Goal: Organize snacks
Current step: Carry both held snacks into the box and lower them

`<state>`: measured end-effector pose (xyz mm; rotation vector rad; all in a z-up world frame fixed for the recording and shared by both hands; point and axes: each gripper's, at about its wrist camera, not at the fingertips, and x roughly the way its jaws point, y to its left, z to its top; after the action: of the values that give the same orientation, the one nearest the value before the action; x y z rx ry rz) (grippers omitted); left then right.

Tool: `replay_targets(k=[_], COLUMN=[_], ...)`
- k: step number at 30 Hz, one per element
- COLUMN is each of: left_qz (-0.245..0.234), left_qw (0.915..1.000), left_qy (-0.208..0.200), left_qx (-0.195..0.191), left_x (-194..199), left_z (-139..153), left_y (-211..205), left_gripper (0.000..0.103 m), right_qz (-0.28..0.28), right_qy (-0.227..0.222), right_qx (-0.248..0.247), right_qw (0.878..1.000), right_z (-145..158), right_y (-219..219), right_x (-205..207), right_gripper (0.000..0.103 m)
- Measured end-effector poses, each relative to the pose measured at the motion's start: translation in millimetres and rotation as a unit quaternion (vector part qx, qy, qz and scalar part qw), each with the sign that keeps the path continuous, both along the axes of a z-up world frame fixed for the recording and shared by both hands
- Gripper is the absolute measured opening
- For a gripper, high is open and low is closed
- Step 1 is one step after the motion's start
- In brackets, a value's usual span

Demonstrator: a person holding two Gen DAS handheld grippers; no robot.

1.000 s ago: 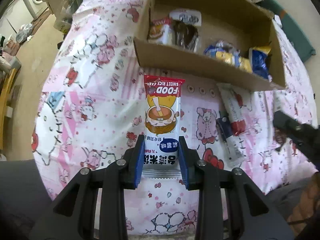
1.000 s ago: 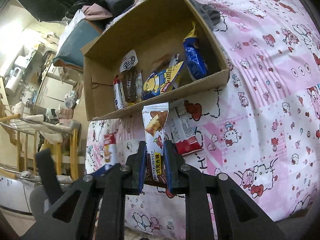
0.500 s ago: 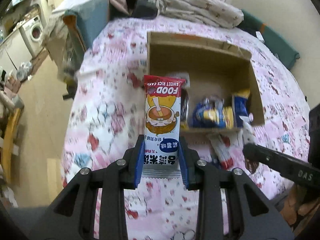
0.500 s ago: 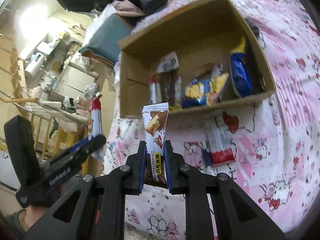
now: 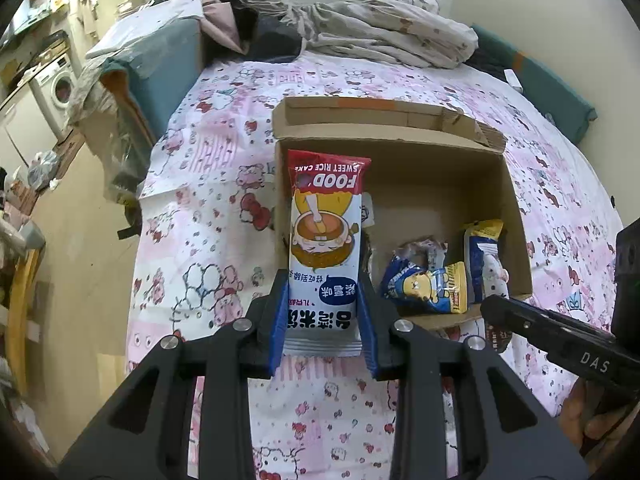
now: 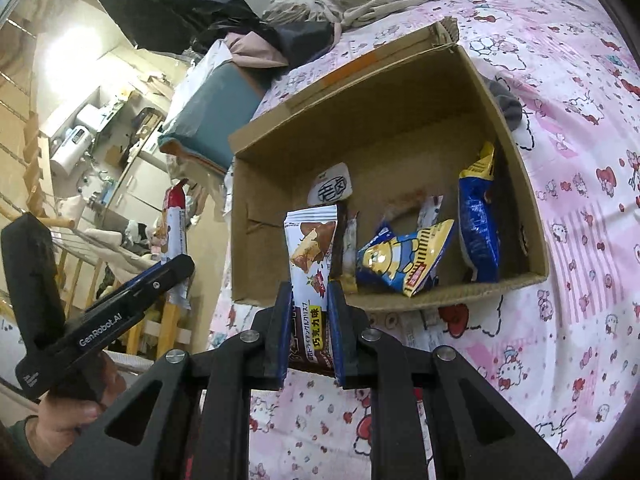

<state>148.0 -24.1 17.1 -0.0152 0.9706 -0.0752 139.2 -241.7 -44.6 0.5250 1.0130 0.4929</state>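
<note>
Two snack packs held up over the cardboard box [image 5: 516, 208] on the bed [image 5: 224, 240].

Left gripper [image 5: 323, 320] fingers clamped on a rice cake pack [image 5: 323, 240], upside down, reading "FOOD" and "SWEET RICE CAKE". Right gripper [image 6: 308, 332] fingers squeezed on a brown chocolate wafer pack [image 6: 310, 256] with Japanese writing and a yellow label. Both packs up in the air, in front of the box's near left part. Inside the box: a yellow and blue bear snack [image 6: 404, 260], a blue pack [image 6: 478, 224] by the right wall. "GenRobot.AI" on the left tool's side, "DAS" on the right one.
</note>
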Motion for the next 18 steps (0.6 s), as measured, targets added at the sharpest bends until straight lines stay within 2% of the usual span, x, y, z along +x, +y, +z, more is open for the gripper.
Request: replay_targets(k=[5, 11, 18], left_qz=[-0.001, 0.001, -0.024], left_qw=[1.0000, 1.0000, 0.9996], left_qy=[-0.005, -0.002, -0.014], left_qx=[0.008, -0.002, -0.006], left_x=[14, 27, 31], left_z=[-8, -23, -37], left_y=[-8, -10, -12], left_gripper=[0.028, 0.028, 0.028], right_qz=[-0.008, -0.017, -0.022], right_qy=[-0.001, 0.007, 0.016], right_qx=[-0.009, -0.020, -0.030], right_qw=[1.000, 1.000, 0.999], right_z=[0, -5, -15], right_y=[-3, -3, -3], right_x=[11, 26, 44], right_gripper=[0.018, 0.018, 0.018])
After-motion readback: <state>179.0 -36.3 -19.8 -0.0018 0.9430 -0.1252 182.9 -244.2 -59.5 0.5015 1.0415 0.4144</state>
